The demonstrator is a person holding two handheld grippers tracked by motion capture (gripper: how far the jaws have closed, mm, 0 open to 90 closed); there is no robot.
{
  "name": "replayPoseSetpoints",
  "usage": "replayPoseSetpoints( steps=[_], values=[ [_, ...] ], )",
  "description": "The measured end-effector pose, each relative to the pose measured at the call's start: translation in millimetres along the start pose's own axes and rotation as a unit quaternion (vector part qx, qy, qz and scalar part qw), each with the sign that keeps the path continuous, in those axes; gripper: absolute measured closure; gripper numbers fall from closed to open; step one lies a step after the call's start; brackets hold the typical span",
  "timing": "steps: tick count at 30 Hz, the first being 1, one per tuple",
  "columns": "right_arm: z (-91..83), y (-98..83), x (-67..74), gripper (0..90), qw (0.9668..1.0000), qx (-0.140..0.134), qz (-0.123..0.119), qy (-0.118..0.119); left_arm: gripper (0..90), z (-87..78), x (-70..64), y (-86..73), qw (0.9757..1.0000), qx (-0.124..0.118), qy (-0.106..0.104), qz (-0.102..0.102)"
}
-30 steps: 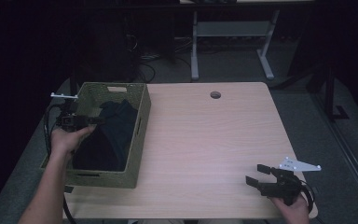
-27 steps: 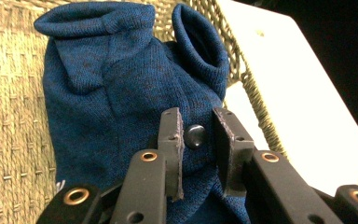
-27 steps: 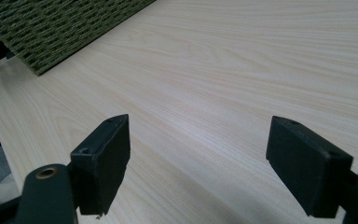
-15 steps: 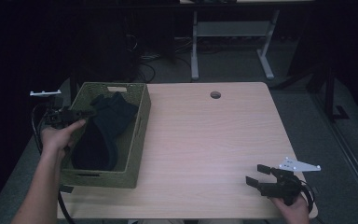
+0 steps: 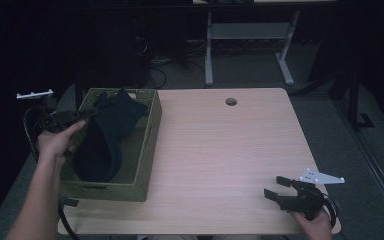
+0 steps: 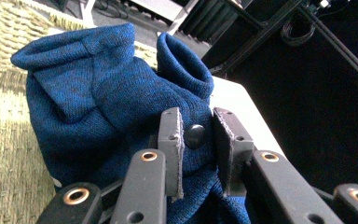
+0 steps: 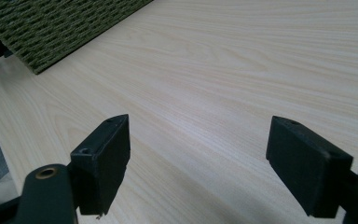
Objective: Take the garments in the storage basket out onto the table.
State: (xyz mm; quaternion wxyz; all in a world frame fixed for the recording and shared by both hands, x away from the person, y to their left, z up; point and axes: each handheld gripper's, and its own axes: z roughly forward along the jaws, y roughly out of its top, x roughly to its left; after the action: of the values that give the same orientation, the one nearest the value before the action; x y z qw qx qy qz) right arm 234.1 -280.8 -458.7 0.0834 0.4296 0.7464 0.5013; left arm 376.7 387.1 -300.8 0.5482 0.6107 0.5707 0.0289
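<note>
The left gripper (image 6: 196, 140) clamps its jaws on a blue knit garment (image 5: 111, 120) (partly raised) over the woven basket (image 5: 150, 150); the right gripper (image 5: 275, 187), jaws wide, rests well apart from the basket on the bench (image 5: 220, 150).

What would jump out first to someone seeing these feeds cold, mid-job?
The dark blue knit garment draws the eye, half lifted out of the green woven basket at the table's left edge. The left gripper is shut on a fold of it, with a dark button showing between the jaws. At the near right corner of the wooden table, the right gripper sits open and holds nothing.
</note>
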Motion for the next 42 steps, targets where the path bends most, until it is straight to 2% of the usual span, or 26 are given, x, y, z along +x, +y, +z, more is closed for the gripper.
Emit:
replayPoseSetpoints(
  steps=[10,18,30,42],
  values=[
    [0.5,0.0,0.3,21.3,1.0000,0.001,-0.001,0.000,74.0,-10.4,-9.6,8.2,0.9992,-0.029,-0.027,-0.002],
    [0.7,-0.5,-0.6,21.3,1.0000,0.001,-0.001,-0.001,74.0,-17.1,-22.3,15.3,0.9983,-0.039,-0.042,0.005],
    [1.7,-0.7,-0.2,21.3,1.0000,0.004,0.001,-0.002,74.1,-23.3,-36.0,24.3,0.9966,-0.051,-0.063,0.014],
    [2.3,-0.9,-0.2,21.3,1.0000,0.004,0.001,-0.001,74.1,-19.6,-55.0,31.8,0.9949,-0.050,-0.082,0.029]
  ],
)
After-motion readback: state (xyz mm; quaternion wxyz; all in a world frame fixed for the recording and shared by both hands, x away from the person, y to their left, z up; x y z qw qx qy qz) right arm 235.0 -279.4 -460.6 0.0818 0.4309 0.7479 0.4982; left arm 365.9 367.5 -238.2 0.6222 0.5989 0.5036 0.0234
